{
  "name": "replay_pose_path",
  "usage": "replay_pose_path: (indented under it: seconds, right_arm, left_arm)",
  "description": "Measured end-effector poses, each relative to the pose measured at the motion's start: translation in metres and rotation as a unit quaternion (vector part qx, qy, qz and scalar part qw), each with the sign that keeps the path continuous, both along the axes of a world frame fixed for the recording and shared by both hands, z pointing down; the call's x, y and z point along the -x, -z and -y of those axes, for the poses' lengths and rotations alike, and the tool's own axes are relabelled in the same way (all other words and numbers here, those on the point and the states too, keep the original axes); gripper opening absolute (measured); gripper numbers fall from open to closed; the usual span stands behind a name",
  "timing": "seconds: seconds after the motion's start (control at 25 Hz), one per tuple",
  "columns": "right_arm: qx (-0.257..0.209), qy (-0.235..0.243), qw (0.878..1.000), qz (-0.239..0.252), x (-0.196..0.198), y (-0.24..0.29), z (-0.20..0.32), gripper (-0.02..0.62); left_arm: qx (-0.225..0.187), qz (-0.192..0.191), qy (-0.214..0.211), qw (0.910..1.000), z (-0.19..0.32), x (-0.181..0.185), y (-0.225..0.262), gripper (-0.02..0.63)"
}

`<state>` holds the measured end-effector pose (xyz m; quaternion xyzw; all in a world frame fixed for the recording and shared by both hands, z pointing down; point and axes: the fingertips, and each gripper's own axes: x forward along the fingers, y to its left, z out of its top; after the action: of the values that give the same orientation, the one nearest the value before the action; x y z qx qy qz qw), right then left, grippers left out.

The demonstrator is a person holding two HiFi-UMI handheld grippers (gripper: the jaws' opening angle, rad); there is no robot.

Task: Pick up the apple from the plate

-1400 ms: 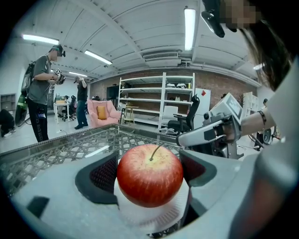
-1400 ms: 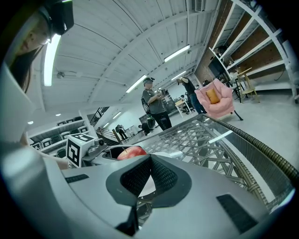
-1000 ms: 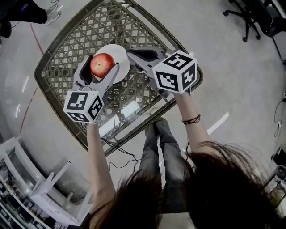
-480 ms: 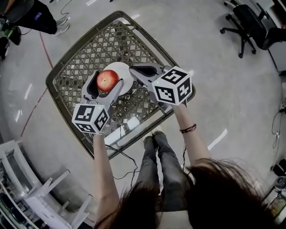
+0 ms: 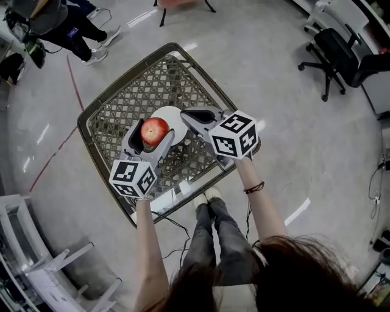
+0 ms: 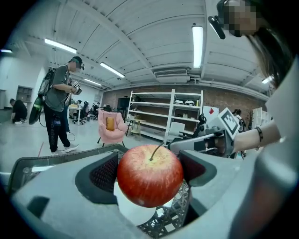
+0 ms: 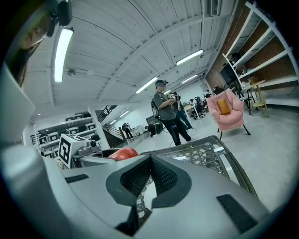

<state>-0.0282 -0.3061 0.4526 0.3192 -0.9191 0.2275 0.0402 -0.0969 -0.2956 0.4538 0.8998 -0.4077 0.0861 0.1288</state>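
Observation:
A red apple sits clamped between the jaws of my left gripper, over the left edge of a white plate on the woven wicker table. In the left gripper view the apple fills the gap between the dark pads, stem up, with the plate showing below it. My right gripper hovers over the plate's right side with its jaws shut on nothing. From the right gripper view the apple peeks over the left jaw.
A person stands on the floor beyond the table's far left corner. An office chair is at the far right. White shelving stands at my near left, and a cable lies by my feet.
The head view has pulled back, so the table and both grippers look smaller. My left gripper keeps its hold on the apple and the right gripper stays beside it.

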Motion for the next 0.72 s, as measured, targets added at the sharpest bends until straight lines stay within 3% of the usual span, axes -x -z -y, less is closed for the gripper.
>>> replay_pose_path:
  seconds: [0.72]
  right_arm:
    - [-0.019, 0.007, 1.000, 0.024, 0.012, 0.057, -0.033, 0.009]
  left_arm:
    - [-0.004, -0.033, 0.029, 0.9990, -0.044, 0.014, 0.056, 0.419]
